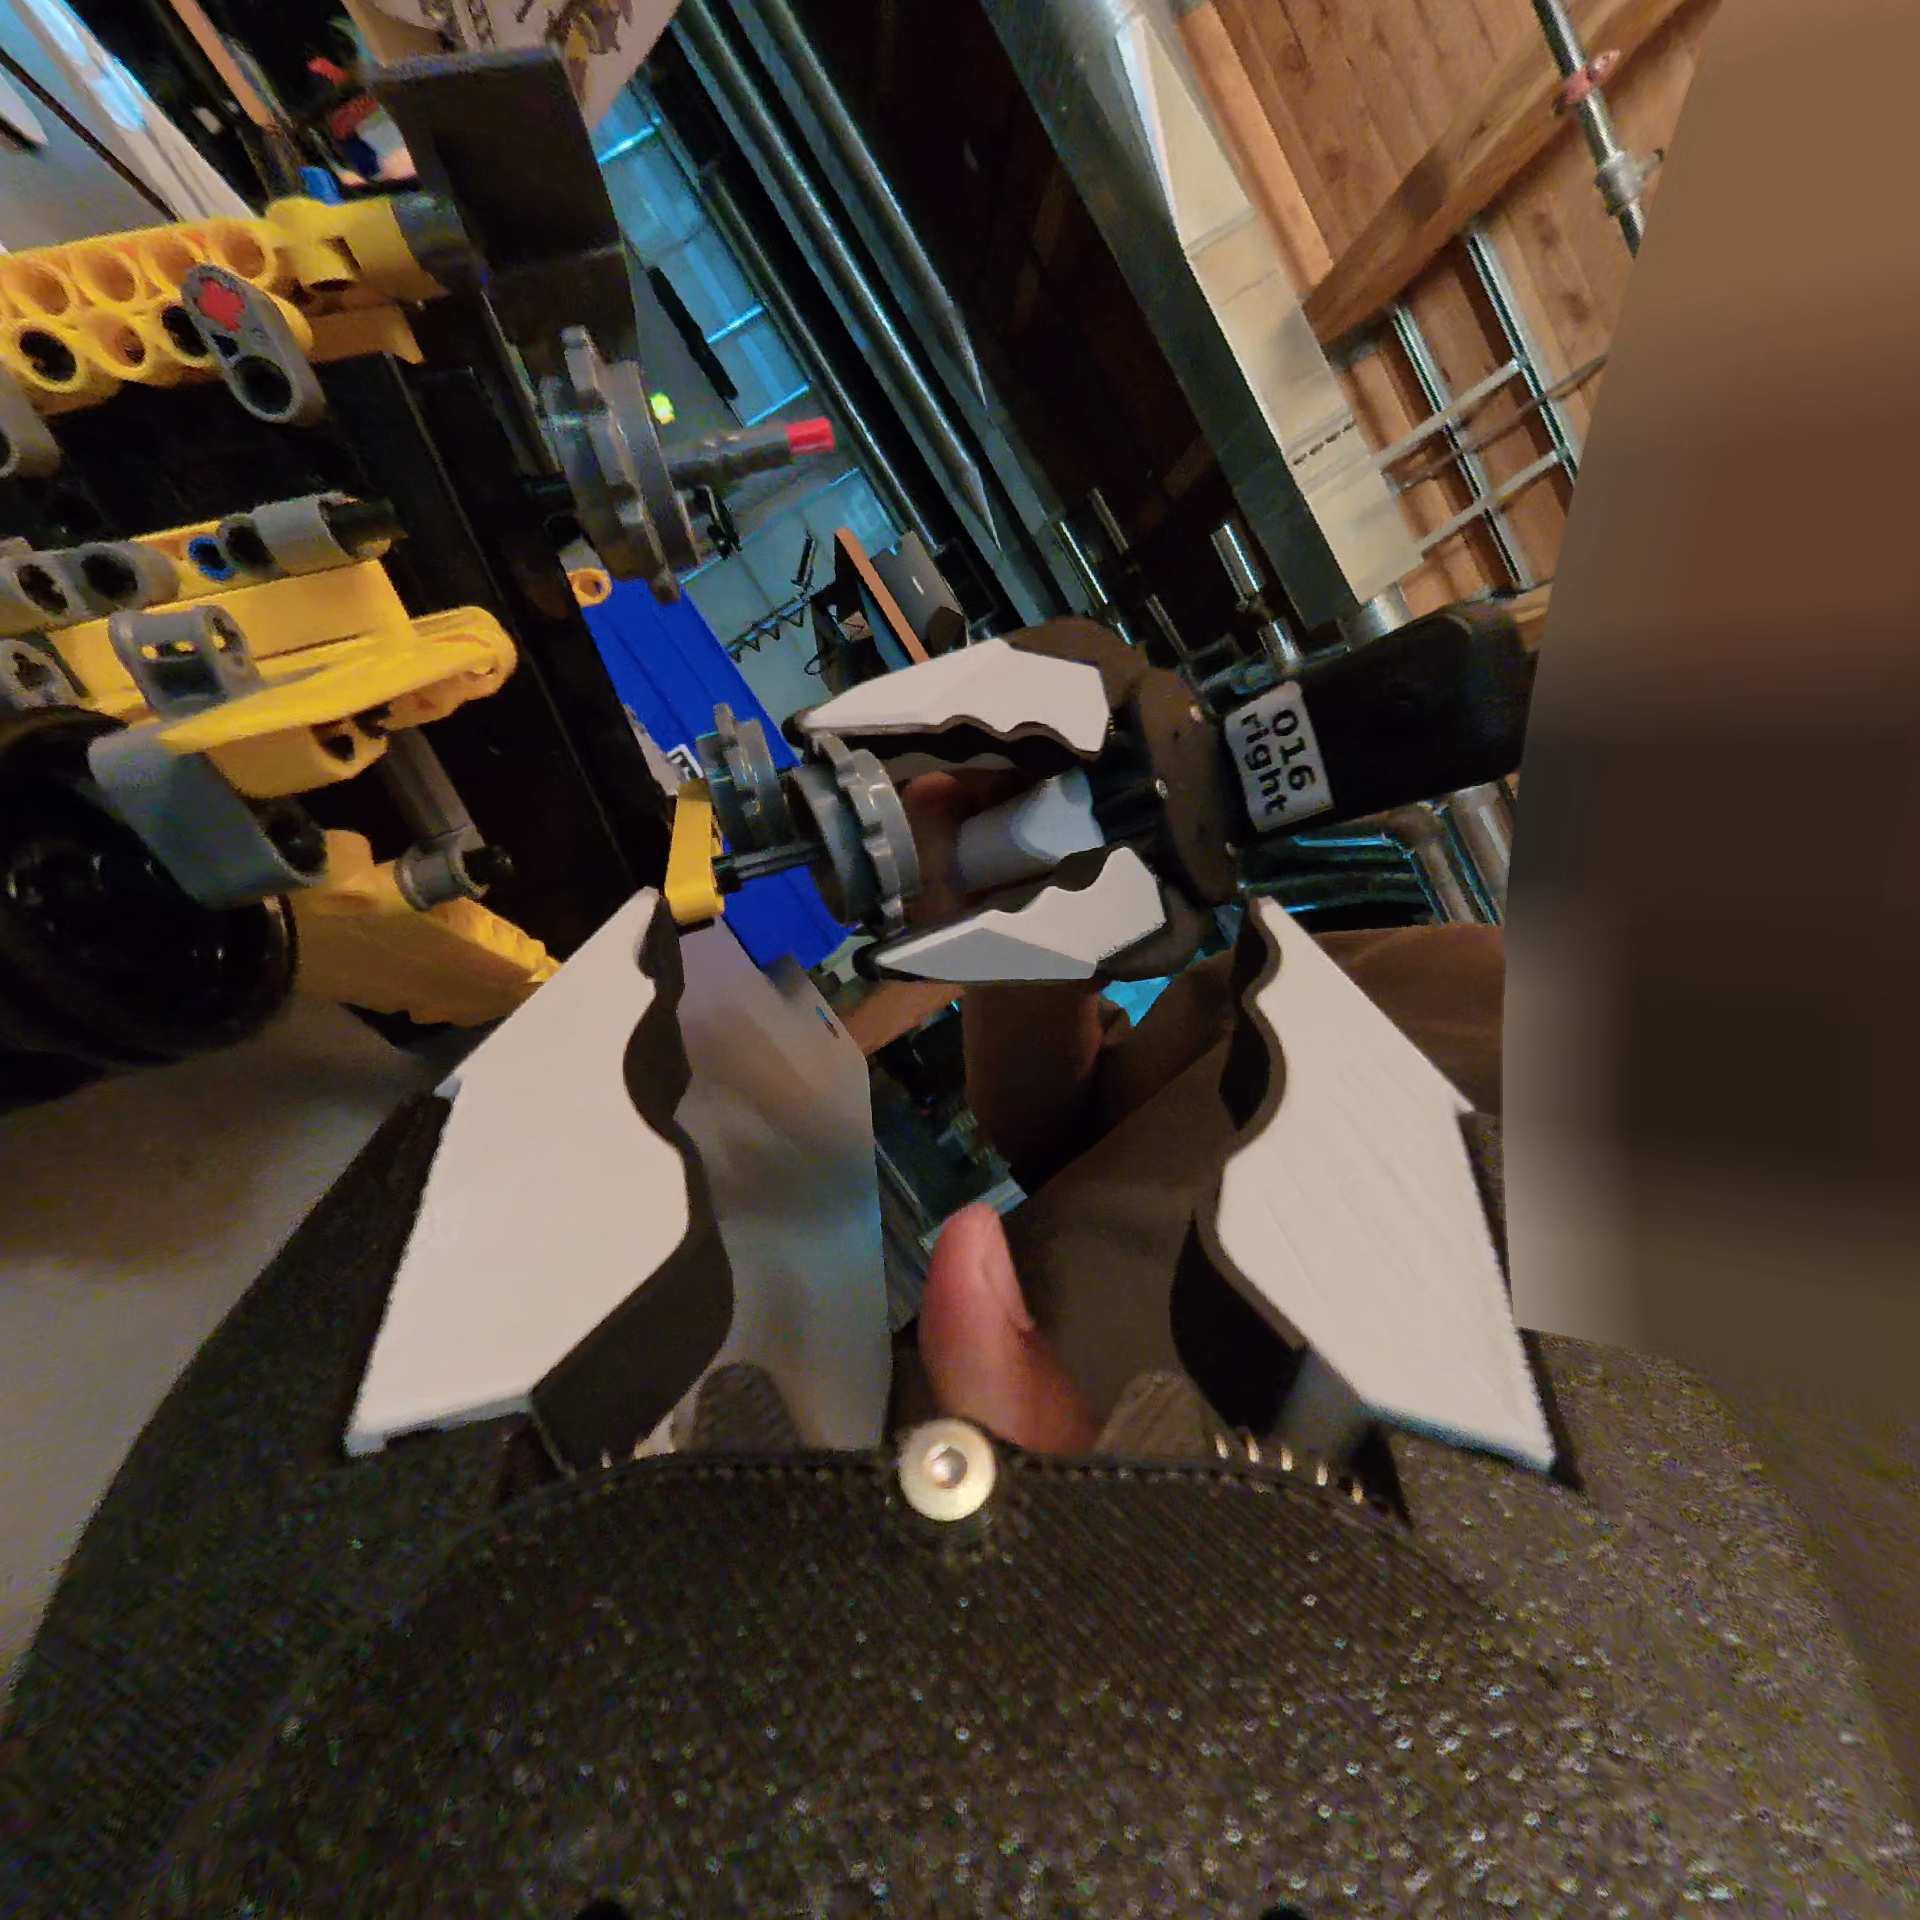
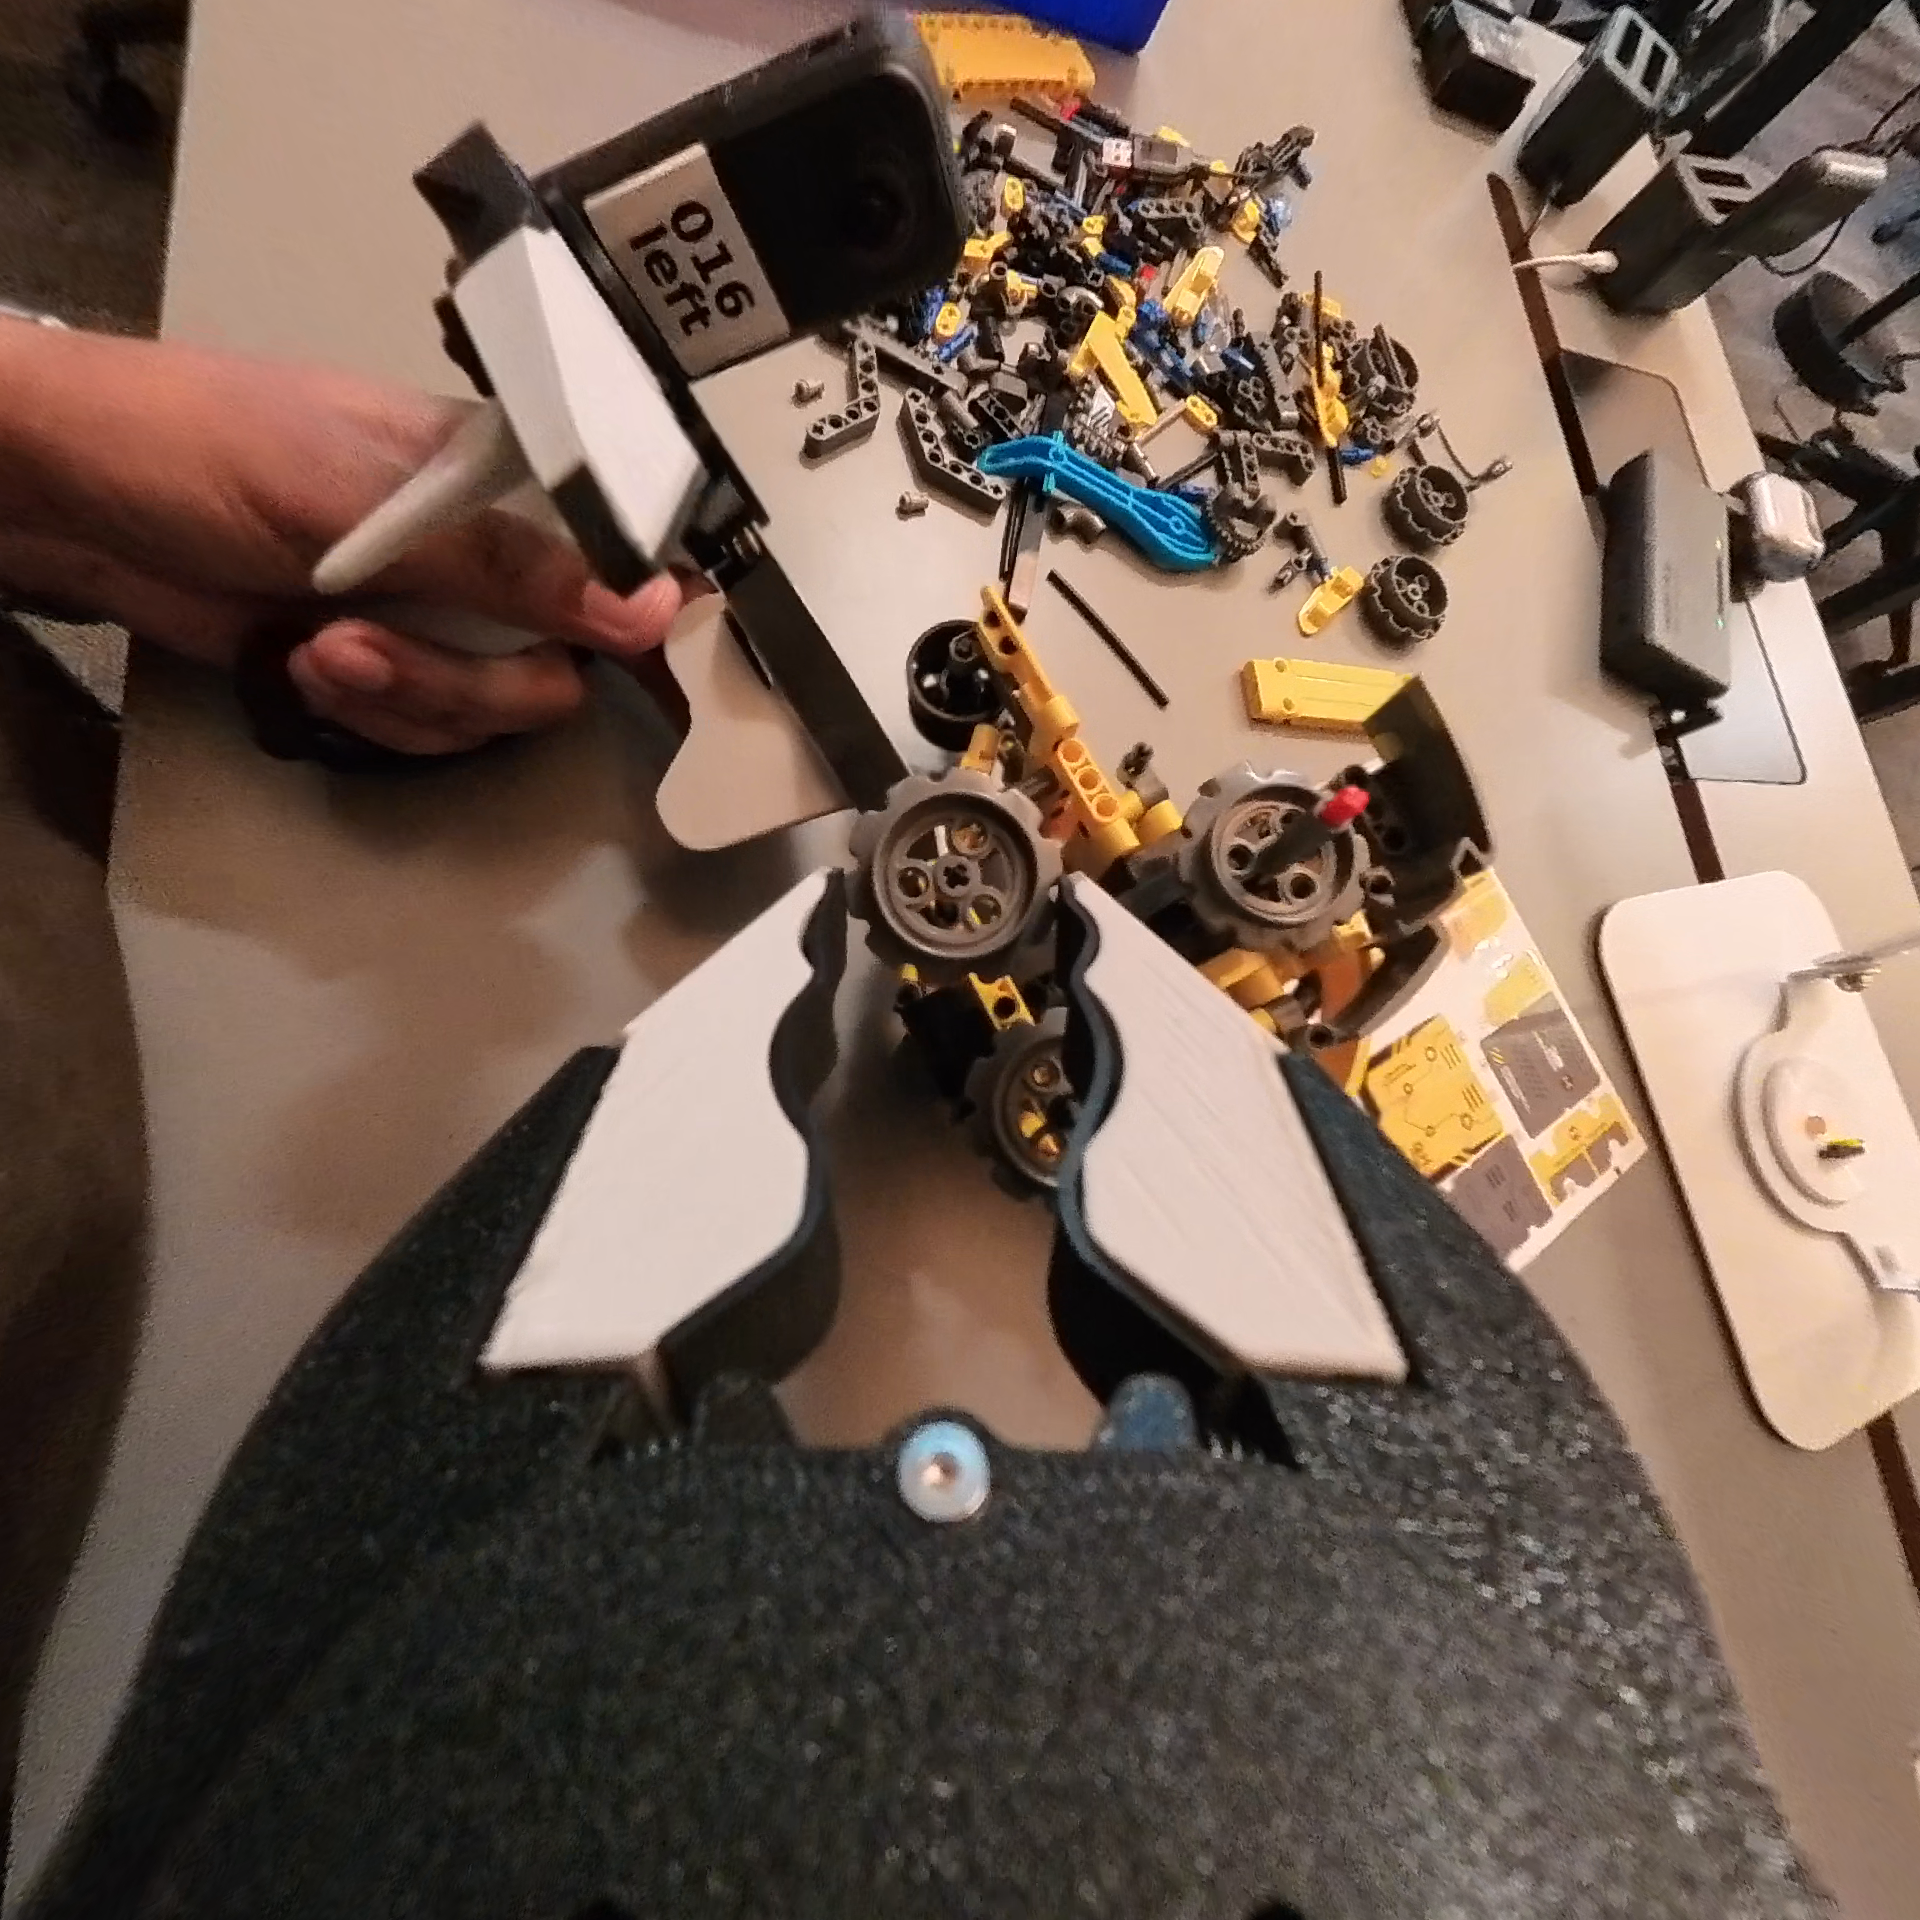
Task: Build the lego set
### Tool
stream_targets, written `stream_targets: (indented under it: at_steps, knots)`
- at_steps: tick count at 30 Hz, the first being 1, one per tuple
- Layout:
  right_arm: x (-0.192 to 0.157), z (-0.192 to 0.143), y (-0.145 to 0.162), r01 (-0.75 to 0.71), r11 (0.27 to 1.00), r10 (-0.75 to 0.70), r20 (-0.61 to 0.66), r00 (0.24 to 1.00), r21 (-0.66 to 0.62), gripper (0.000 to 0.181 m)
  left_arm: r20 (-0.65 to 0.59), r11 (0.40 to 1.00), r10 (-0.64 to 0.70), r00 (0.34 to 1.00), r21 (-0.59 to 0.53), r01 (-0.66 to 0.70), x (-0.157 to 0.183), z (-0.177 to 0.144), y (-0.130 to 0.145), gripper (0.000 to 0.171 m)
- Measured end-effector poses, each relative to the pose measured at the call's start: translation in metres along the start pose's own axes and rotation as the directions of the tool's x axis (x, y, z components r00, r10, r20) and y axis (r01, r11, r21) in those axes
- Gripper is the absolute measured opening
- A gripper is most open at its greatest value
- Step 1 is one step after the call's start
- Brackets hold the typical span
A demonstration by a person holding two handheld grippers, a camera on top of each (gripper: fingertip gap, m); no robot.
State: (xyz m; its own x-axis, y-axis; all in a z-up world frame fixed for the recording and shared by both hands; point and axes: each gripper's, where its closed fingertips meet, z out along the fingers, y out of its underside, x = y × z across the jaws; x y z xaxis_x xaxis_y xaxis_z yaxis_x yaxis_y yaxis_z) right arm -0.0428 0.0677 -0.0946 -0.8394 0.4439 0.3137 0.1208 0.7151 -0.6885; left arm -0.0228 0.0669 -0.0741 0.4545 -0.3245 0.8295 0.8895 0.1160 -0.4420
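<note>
My right gripper is shut on a grey toothed wheel by its rim. The wheel sits on a black axle of a yellow and black brick vehicle. In the left wrist view the right gripper comes in from the right, with the wheel between its tips. My left gripper is open wide, its left tip next to the axle's yellow link. A flat grey plate lies along that finger's inner side. A second grey wheel carries a red-tipped axle.
A pile of loose black, yellow and blue parts lies at the far side of the grey table. Near it are two small tyres and a yellow panel. A sticker sheet, a white board and black devices lie to the right. The yellow panel is about 20 cm from both grippers' fingertips.
</note>
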Motion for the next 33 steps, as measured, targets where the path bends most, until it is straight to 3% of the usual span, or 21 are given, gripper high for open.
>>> stream_targets:
  at_steps: [9, 17, 28, 30, 33]
  knots:
    - [0.000, 0.002, 0.000, 0.028, 0.993, -0.024, 0.041, 0.999, -0.113, 0.039, 0.083, 0.998, 0.058, 0.995, -0.036, -0.055, -0.004, 0.002, 0.002, 0.101]
    - [0.001, 0.004, 0.001, 0.093, 0.985, -0.095, -0.004, 0.995, -0.146, 0.039, 0.059, 1.000, 0.026, 0.998, -0.016, -0.025, -0.004, 0.002, 0.000, 0.101]
    - [0.007, 0.000, 0.005, 0.154, 0.974, -0.169, -0.081, 0.982, -0.167, 0.039, 0.149, 0.998, -0.035, 0.988, 0.048, 0.028, -0.025, 0.006, -0.009, 0.064]
    - [0.009, 0.001, 0.006, 0.152, 0.975, -0.168, -0.089, 0.982, -0.164, 0.039, 0.170, 0.999, -0.028, 0.985, 0.048, 0.021, -0.025, 0.007, -0.009, 0.066]
    - [0.011, 0.001, 0.006, 0.148, 0.977, -0.163, -0.091, 0.982, -0.153, 0.039, 0.162, 0.999, 0.010, 0.987, 0.037, -0.016, -0.017, 0.012, -0.009, 0.088]
